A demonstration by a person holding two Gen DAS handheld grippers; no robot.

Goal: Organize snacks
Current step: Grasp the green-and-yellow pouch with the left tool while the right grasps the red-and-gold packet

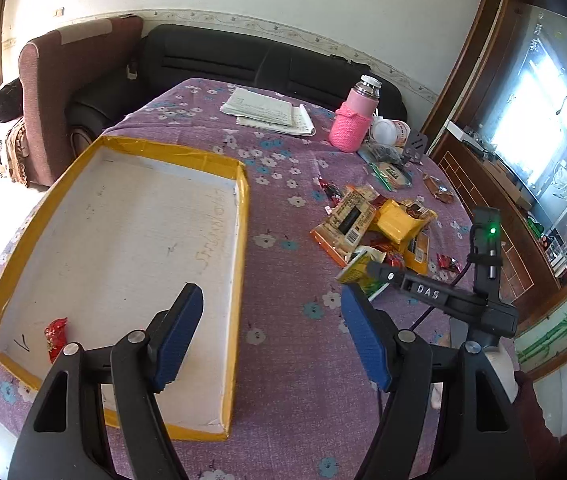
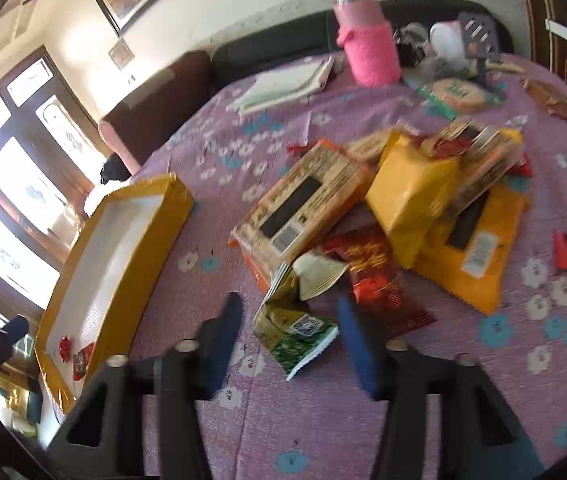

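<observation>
Both grippers gape empty: right gripper (image 2: 287,332) straddles the green packet (image 2: 293,332) at the pile's near edge to grab it, left gripper (image 1: 271,328) waits over the tray (image 1: 239,240) rim.

The left gripper (image 1: 271,312) hangs level with its blue-padded fingers (image 1: 181,332) spread wide and nothing between them. The right gripper (image 2: 289,328) points forward and downward, jaws likewise parted wide, gripping nothing.
</observation>
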